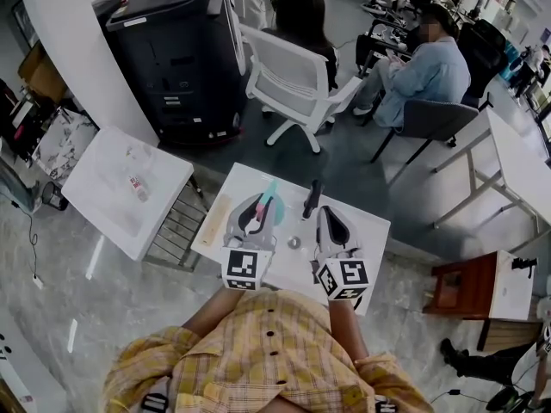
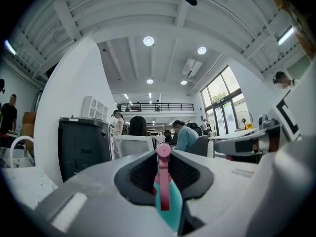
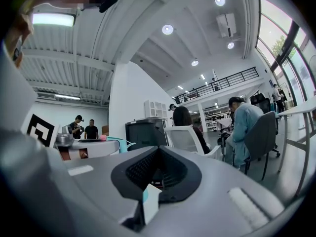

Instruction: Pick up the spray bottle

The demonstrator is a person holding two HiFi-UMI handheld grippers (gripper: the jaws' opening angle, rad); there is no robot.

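A teal spray bottle (image 1: 269, 189) with a pink trigger is held level over the small white table (image 1: 366, 231). My left gripper (image 1: 256, 212) is shut on it. In the left gripper view the bottle (image 2: 167, 201) runs between the jaws of the left gripper (image 2: 163, 157), with its pink nozzle at the tips. My right gripper (image 1: 329, 213) hovers beside it on the right, jaws together, apart from the bottle. In the right gripper view the right gripper (image 3: 159, 149) shows closed tips, and a small white and teal piece sits low in the gap. The bottle (image 3: 106, 144) shows at the left there.
A black oblong object (image 1: 312, 198) and a small round metal piece (image 1: 294, 242) lie on the table. Another white table (image 1: 112, 196) stands to the left, a dark red-brown stand (image 1: 465, 286) to the right. Beyond are a white chair (image 1: 293, 80), a black cabinet (image 1: 176, 50) and seated people.
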